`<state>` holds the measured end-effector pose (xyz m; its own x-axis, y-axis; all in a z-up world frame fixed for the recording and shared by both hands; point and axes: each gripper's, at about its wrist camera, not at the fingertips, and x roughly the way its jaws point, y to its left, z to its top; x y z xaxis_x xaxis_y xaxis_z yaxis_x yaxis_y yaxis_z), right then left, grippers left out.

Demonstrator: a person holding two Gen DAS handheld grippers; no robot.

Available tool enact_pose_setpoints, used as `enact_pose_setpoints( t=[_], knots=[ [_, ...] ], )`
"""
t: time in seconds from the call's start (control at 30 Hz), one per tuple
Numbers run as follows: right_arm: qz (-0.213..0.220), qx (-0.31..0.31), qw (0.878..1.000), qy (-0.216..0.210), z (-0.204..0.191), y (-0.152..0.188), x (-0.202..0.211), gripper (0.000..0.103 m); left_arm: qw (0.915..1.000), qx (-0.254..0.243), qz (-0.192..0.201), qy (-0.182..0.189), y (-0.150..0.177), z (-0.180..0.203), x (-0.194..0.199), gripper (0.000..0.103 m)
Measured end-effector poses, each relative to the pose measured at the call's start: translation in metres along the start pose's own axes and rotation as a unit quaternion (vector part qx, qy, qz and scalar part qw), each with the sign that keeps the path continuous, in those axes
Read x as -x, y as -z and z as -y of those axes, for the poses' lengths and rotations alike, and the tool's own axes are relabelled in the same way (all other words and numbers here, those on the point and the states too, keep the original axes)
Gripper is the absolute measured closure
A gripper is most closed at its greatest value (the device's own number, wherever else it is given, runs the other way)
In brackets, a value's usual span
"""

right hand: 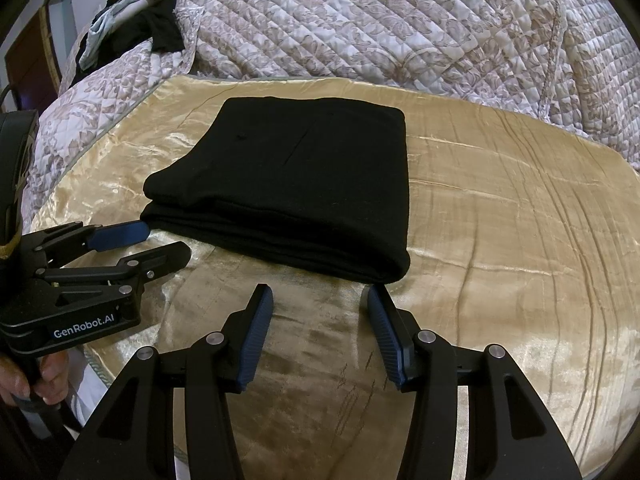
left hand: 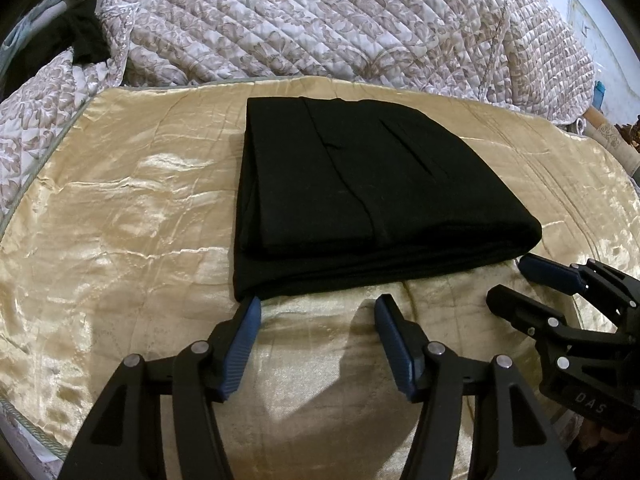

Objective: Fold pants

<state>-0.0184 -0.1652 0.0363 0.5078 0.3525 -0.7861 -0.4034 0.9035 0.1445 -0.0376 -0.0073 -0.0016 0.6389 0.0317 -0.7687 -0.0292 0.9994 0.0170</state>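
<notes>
Black pants (left hand: 360, 196) lie folded into a flat rectangular stack on a gold satin cover (left hand: 120, 216); the same pants (right hand: 304, 196) show in the right wrist view on the cover (right hand: 500, 208). My left gripper (left hand: 318, 304) hovers open just short of the stack's near edge, nothing between its blue pads. The right gripper (right hand: 320, 296) is also open and holds nothing, close to the near right corner of the pants. Each gripper shows in the other's view: the right one (left hand: 516, 280) at the right, the left one (right hand: 168, 240) at the left, beside the stack.
A quilted floral bedspread (left hand: 340, 28) is bunched up behind the gold cover. Dark and pale clothes (right hand: 132, 28) lie heaped at the far left. A hand (right hand: 24, 380) grips the left gripper's handle. The cover's corded edge (left hand: 32, 420) runs along the near left.
</notes>
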Motion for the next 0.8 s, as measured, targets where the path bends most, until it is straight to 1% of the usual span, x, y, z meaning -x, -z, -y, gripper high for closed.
enact_pose_setpoints(
  t=[0.13,0.33,0.4,0.47,0.5,0.57,0.63,0.8],
  knots=[
    [0.000,0.000,1.000,0.000,-0.0003,0.0003,-0.0001,0.053,1.0000,-0.003,-0.002,0.003,0.0016,0.0001,0.0004,0.037],
    [0.000,0.000,1.000,0.000,-0.0004,0.0002,-0.0002,0.053,1.0000,-0.002,-0.003,0.005,0.0010,0.0005,0.0003,0.035],
    [0.000,0.000,1.000,0.001,-0.0007,0.0002,-0.0003,0.053,1.0000,-0.001,-0.004,0.007,0.0008,0.0005,0.0004,0.034],
    [0.000,0.000,1.000,0.001,-0.0003,0.0002,-0.0001,0.053,0.9999,-0.002,-0.006,0.011,-0.0001,0.0016,-0.0004,0.029],
    [0.000,0.000,1.000,0.001,-0.0004,0.0002,-0.0002,0.053,0.9999,-0.003,-0.008,0.011,0.0008,0.0028,-0.0004,0.028],
    [0.000,0.000,1.000,0.001,0.0000,0.0002,0.0000,0.053,0.9999,-0.009,-0.009,0.006,0.0006,0.0050,-0.0002,0.026],
    [0.000,0.000,1.000,0.001,0.0000,0.0002,0.0001,0.053,0.9999,-0.013,-0.009,0.001,0.0017,0.0062,0.0005,0.025],
    [0.000,-0.001,1.000,0.001,0.0002,0.0003,0.0002,0.053,0.9999,-0.009,-0.011,0.003,0.0004,0.0041,0.0002,0.024]
  ],
)
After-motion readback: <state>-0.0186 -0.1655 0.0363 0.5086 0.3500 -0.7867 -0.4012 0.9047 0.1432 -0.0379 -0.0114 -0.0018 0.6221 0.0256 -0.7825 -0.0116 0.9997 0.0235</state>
